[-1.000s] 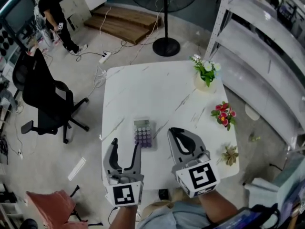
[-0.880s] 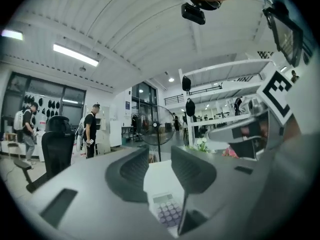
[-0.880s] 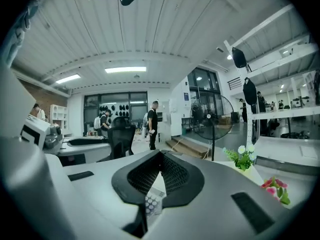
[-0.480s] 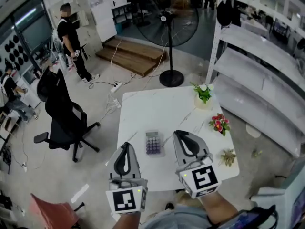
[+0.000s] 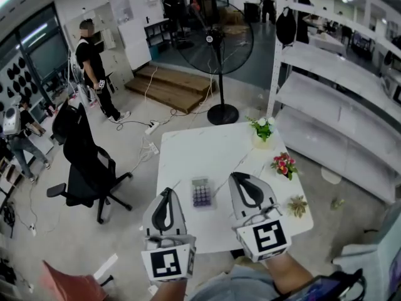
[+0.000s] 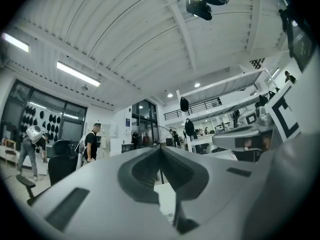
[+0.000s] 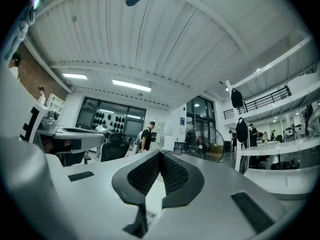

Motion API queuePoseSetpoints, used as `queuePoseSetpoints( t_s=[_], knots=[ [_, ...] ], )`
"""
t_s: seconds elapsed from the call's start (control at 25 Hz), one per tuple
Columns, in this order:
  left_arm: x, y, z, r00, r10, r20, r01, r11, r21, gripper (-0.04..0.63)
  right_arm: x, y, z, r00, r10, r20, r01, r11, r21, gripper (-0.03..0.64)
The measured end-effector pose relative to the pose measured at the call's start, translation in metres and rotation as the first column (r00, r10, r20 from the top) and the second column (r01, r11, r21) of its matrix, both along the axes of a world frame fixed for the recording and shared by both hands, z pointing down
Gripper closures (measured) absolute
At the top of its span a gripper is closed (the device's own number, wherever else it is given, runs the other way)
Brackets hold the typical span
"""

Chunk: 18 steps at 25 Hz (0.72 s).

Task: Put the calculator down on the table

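Note:
The calculator [image 5: 201, 192], grey with purple keys, lies flat on the white marble table [image 5: 200, 152], near its front edge. Nothing holds it. My left gripper [image 5: 166, 193] hovers just left of the calculator and above the table, its jaws shut and empty. My right gripper [image 5: 239, 177] hangs just right of the calculator, also shut on nothing. In the left gripper view the left gripper [image 6: 160, 149] has its pads pressed together and points out level across the room. The right gripper view shows the right gripper [image 7: 160, 154] shut the same way.
A white-flowered pot [image 5: 262, 130], red flowers [image 5: 284, 165] and a small plant [image 5: 297, 204] line the table's right side. A black office chair [image 5: 84, 165] stands left, a floor fan [image 5: 219, 42] behind the table, shelving [image 5: 338, 99] to the right, and a person [image 5: 94, 61] far left.
The left gripper's jaws have closed from wide open. Both grippers have risen and drawn back from the calculator, which stays on the table. The head view has tipped up.

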<state>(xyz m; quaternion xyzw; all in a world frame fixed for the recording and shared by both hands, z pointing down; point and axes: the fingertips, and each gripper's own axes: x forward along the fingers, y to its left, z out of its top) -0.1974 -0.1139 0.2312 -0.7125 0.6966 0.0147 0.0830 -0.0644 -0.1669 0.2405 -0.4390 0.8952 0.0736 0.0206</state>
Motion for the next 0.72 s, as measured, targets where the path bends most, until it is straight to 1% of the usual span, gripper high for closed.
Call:
queuePoseSetpoints(
  t_s=[0.16, 0.72],
  knots=[
    [0.004, -0.001, -0.001, 1.000, 0.011, 0.001, -0.011, 1.000, 0.016, 0.588, 0.001, 0.002, -0.001, 1.000, 0.001, 0.000, -0.001, 1.000, 0.007, 0.601],
    [0.005, -0.011, 0.001, 1.000, 0.019, 0.016, -0.019, 1.000, 0.006, 0.588, 0.000, -0.005, 0.001, 1.000, 0.006, 0.000, -0.006, 1.000, -0.001, 0.601]
  ],
)
